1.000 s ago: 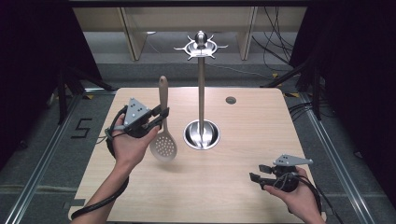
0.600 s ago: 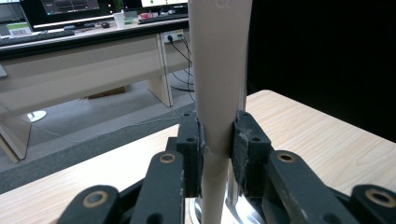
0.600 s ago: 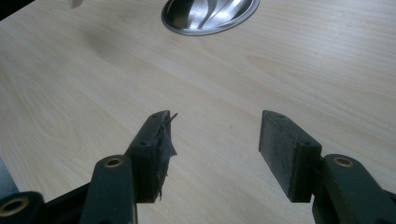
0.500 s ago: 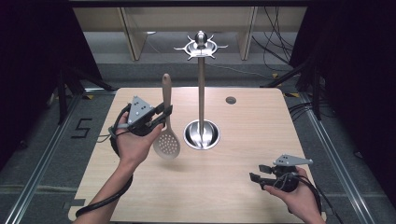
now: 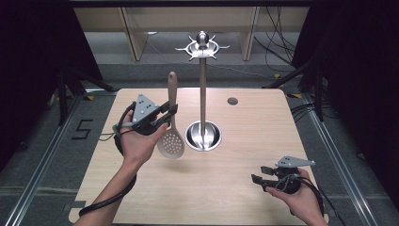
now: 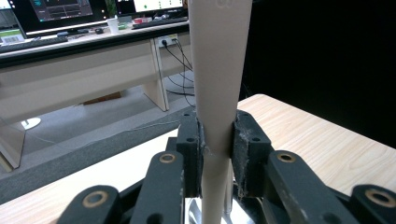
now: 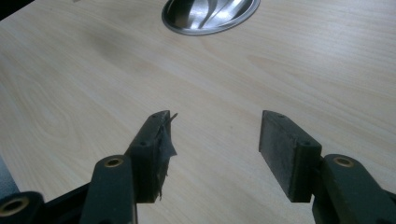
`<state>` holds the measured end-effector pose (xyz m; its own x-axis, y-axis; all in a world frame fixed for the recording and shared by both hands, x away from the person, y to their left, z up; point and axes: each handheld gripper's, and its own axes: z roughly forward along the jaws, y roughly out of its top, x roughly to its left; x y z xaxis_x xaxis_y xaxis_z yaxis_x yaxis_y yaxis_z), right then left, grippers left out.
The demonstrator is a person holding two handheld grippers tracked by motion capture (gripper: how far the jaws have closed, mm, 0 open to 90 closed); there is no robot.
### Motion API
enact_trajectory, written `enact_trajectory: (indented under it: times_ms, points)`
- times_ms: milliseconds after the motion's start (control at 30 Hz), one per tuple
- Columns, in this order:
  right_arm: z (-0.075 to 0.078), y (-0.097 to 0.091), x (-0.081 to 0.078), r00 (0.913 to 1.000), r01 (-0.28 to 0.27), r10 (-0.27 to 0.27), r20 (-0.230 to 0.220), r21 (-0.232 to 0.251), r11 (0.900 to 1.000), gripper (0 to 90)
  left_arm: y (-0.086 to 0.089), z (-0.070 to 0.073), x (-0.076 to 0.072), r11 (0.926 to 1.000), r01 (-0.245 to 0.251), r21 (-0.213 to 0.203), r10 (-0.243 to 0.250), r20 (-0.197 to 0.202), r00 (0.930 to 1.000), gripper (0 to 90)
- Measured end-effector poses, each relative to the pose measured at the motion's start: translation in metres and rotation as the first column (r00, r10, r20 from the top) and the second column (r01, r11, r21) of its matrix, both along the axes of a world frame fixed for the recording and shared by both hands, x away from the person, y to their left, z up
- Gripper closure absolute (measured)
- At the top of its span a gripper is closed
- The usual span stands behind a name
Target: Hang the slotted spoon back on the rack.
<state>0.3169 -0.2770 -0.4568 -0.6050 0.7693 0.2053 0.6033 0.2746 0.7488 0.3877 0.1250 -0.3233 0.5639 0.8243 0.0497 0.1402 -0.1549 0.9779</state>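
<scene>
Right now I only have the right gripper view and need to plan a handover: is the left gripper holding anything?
Observer: Yes. The left gripper is shut on the handle of a slotted spoon, jaws pressed on both sides in the left gripper view.
Operator: Which way is the spoon pointing?
Observer: Handle up and away from the person, its perforated head low, toward the person, beside the stand's round base.
Operator: I see that base's edge. What's above it?
Observer: A tall metal pole topped with a ring of hooks, all bare.
Operator: And my gripper?
Observer: The right gripper is open, at the table's near right corner.
</scene>
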Motion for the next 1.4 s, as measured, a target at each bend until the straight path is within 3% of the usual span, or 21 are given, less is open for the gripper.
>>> enact_trajectory:
  times_ms: [967,1400]
  points:
    - [0.0,-0.001,0.0,1.0,-0.002,0.003,0.008,-0.011,0.9999,44.5,-0.011,0.012,0.004,0.9997,0.021,0.01,-0.021,0.012,0.9997,74.0]
    - [0.0,-0.001,0.0,1.0,-0.003,0.003,0.009,-0.011,0.9999,44.5,-0.017,0.02,0.005,0.9997,0.022,-0.013,-0.022,0.013,0.9997,74.0]
